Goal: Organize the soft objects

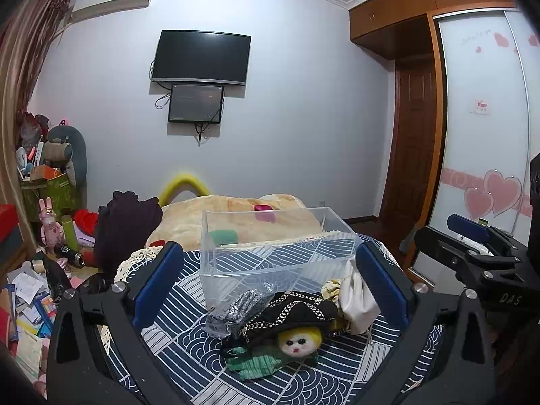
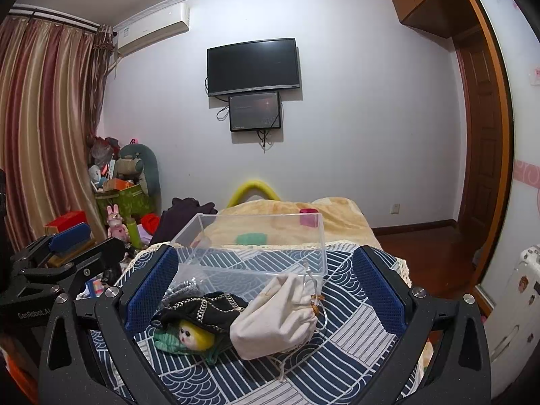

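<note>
Bedroom, bed (image 1: 236,216) behind; navy patterned desk (image 2: 354,330) carries everything. Clear plastic bin (image 2: 256,246) sits at the far side, seemingly empty though glare makes that uncertain. Just in front: cream drawstring pouch (image 2: 275,317), touching a doll (image 2: 189,324) in a black hat, a small grey mesh bag (image 1: 236,307) beside it. Left tongs (image 1: 270,287) and right tongs (image 2: 266,290) both spread wide, holding nothing. Best move: right tongs take the pouch mid-body, avoid the cord, lift over the rim.

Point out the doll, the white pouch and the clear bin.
doll (image 1: 297,341), left wrist view, on its white face.
white pouch (image 2: 273,320), right wrist view, on its bulging cloth body.
clear bin (image 2: 256,271), right wrist view, on its near wall.
</note>
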The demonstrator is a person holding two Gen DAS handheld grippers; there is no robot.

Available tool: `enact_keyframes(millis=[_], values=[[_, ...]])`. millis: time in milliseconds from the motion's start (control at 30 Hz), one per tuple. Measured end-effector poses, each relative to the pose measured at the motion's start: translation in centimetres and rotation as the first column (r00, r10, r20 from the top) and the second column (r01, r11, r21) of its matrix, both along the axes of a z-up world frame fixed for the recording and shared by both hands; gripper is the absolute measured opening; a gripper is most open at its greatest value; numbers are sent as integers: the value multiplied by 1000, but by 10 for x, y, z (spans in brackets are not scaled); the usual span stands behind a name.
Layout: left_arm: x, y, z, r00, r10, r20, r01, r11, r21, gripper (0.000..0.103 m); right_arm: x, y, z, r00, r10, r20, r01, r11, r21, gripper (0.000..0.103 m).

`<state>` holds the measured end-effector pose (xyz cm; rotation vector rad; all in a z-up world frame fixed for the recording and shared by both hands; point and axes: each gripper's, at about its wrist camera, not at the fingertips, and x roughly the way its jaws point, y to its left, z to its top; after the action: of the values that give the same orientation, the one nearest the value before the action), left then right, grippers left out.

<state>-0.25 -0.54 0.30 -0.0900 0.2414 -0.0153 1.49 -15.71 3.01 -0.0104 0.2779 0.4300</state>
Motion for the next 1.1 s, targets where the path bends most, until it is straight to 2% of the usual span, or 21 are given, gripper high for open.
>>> enact_keyframes(millis=[300, 567, 733, 833, 867, 933, 967, 1100], values=[[0, 0, 0, 1000, 0, 1, 0, 1000, 0, 103, 2, -1, -2, 1000, 5, -12, -5, 1000, 10, 103], [3, 6, -2, 1000, 9, -19, -9, 1000, -12, 103, 3, 5, -6, 999, -27, 20, 27, 999, -29, 103], [11, 10, -8, 999, -13, -43, 12, 1000, -28, 103, 12, 6, -13, 999, -38, -7, 38, 999, -35, 103], [16, 10, -13, 999, -3, -46, 2, 1000, -13, 103, 20, 4, -20, 998, -61, -33, 59, 997, -41, 103], [18, 10, -15, 999, 1, -48, -1, 1000, -8, 101, 24, 3, -23, 997, -64, -44, 62, 997, -38, 103], [24, 12, -20, 998, 4, -66, -4, 1000, -1, 85, 29, -1, -28, 995, -76, -57, 74, 997, -36, 103], [30, 13, -23, 996, -2, -90, 2, 1000, -2, 82, 32, -3, -30, 995, -80, -66, 78, 996, -36, 103], [52, 18, -39, 987, -22, -162, 17, 999, -36, 75, 42, -6, -42, 991, -68, -112, 64, 997, -40, 91]])
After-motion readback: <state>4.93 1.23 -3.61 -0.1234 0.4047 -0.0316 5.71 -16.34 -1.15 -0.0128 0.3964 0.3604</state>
